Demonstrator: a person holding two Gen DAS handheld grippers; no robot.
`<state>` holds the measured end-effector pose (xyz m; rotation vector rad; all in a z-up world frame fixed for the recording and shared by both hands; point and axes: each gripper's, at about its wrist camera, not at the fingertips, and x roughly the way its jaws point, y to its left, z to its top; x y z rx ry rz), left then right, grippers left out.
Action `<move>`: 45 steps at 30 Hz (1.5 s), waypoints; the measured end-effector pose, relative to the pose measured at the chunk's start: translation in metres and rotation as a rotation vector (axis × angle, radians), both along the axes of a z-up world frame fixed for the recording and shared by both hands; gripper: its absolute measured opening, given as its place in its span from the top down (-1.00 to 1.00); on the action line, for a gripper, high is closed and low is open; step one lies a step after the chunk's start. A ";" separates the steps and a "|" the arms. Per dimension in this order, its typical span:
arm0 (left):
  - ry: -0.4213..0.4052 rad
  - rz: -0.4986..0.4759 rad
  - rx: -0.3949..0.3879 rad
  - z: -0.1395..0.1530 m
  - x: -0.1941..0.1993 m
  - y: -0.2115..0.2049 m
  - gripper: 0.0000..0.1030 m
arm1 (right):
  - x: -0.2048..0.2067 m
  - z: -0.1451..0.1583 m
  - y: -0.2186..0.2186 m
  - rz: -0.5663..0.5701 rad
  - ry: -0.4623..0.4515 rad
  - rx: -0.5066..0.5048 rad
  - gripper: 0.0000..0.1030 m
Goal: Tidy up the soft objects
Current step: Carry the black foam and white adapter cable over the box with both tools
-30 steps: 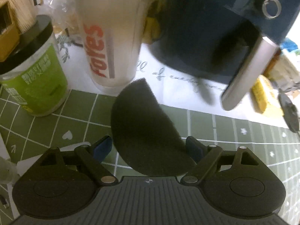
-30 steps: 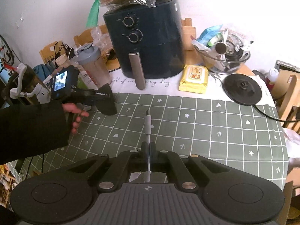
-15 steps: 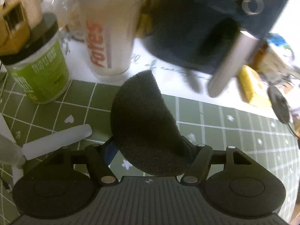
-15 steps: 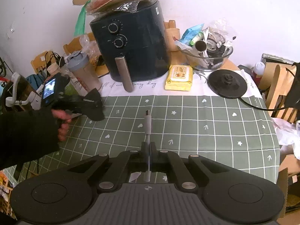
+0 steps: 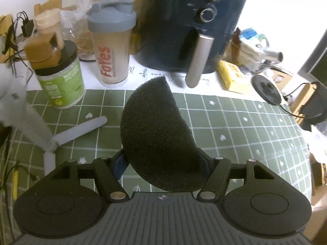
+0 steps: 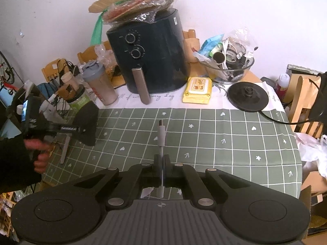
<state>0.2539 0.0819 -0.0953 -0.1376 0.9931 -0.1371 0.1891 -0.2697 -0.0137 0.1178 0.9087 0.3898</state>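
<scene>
My left gripper (image 5: 161, 163) is shut on a black half-round foam sponge (image 5: 157, 130) and holds it above the green checked tablecloth (image 5: 235, 126). The sponge hides most of both fingers. In the right wrist view the left gripper and sponge (image 6: 86, 122) are at the left edge of the table. My right gripper (image 6: 161, 162) is shut on a white USB cable (image 6: 161, 134), whose plug end sticks forward over the cloth.
A dark air fryer (image 6: 147, 61), a shaker bottle (image 5: 111, 47), a green jar (image 5: 61, 81), a yellow wipes pack (image 6: 197, 89), a kettle base (image 6: 247, 96) and a glass bowl of clutter (image 6: 231, 67) line the back. A white tripod (image 5: 55, 138) stands at left.
My left gripper has lifted and pulled back from the bottle and fryer with the sponge, moving left. My right gripper keeps its hold on the cable and has drawn back slightly.
</scene>
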 end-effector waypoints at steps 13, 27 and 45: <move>-0.072 0.021 -0.121 0.082 -0.082 -0.004 -0.30 | -0.040 0.017 -0.009 0.064 -0.026 0.058 0.93; -0.079 -0.098 -0.142 0.108 -0.164 -0.052 -0.32 | -0.079 0.024 -0.014 0.132 -0.039 0.127 0.93; -0.019 -0.052 -0.028 0.085 -0.212 -0.087 -0.71 | -0.099 0.016 -0.005 0.234 -0.013 0.160 0.93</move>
